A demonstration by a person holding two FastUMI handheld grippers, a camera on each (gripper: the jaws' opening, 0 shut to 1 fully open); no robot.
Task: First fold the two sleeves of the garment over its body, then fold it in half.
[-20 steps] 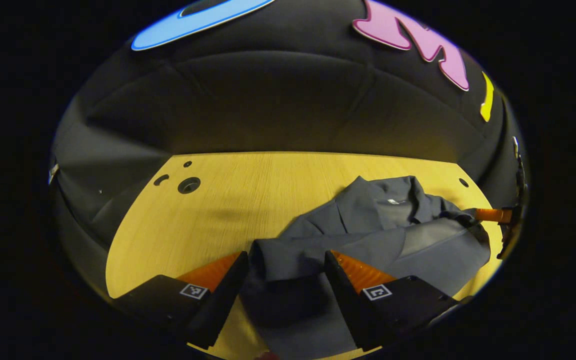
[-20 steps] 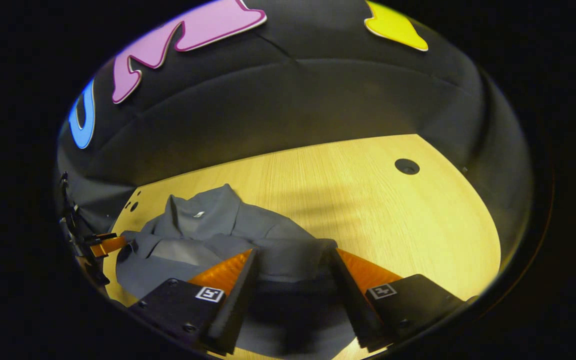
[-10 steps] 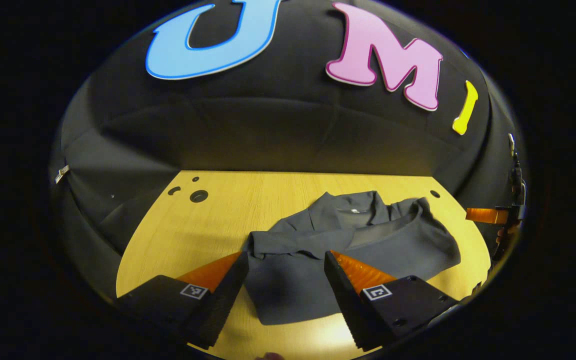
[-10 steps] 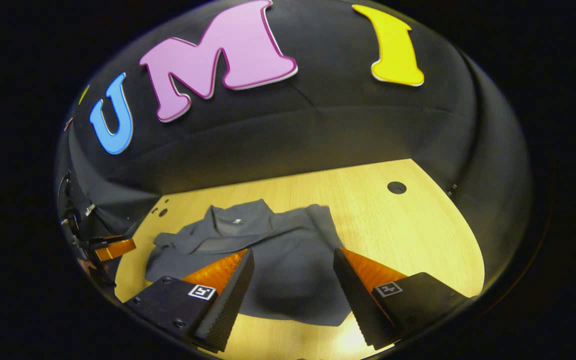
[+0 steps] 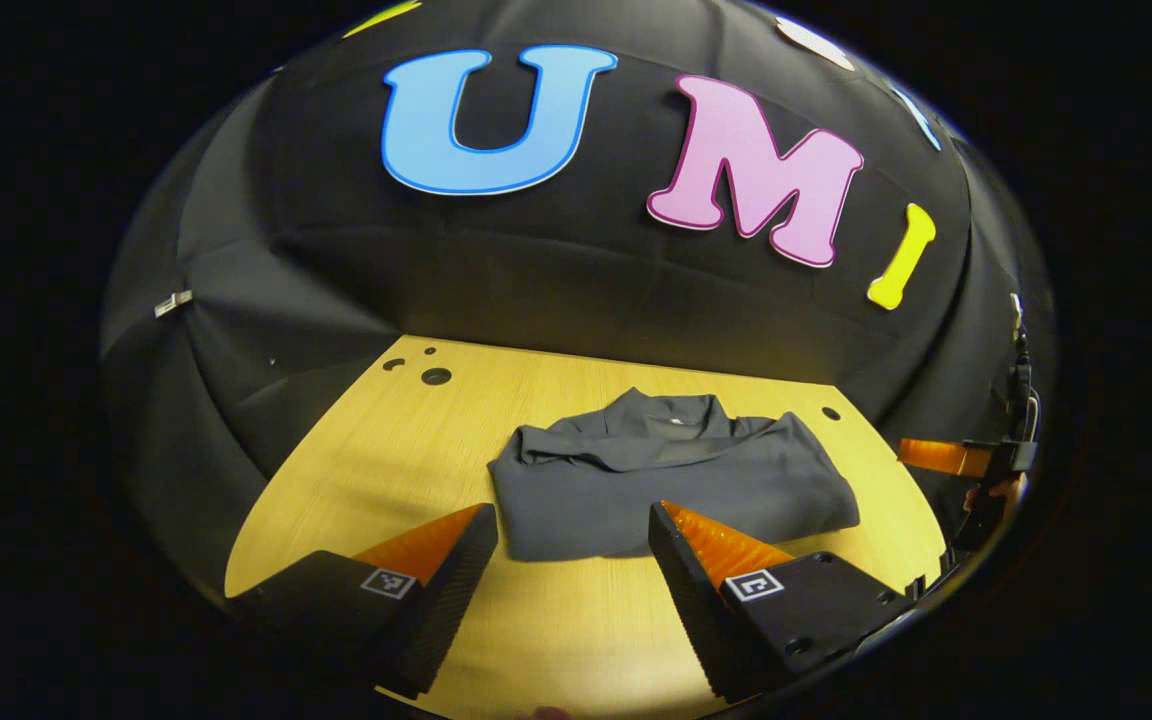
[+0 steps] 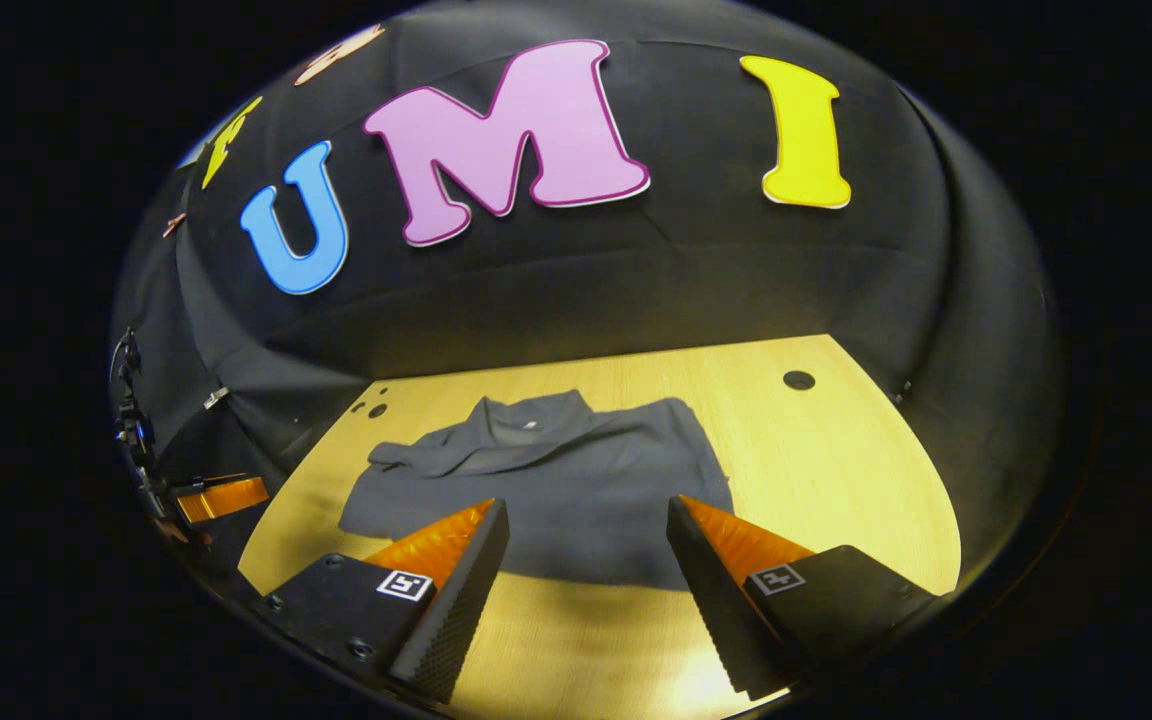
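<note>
Garment of dark grey cloth [image 5: 671, 485] lay folded mid-bench, both grippers [image 5: 566, 535] [image 6: 586, 530] released; smoothing its edges would finish well.

**Grey shirt lies folded on the table**

The grey shirt [image 5: 671, 480] lies flat on the yellow wooden table [image 5: 386, 460]. It is folded into a small, wide bundle. Its collar [image 5: 671, 415] is at the far side, near the black wall, with a tiny white tag inside. The smooth folded edge is on the near side. One corner sticks out a bit at the left in the right gripper view [image 6: 536, 480].
</note>
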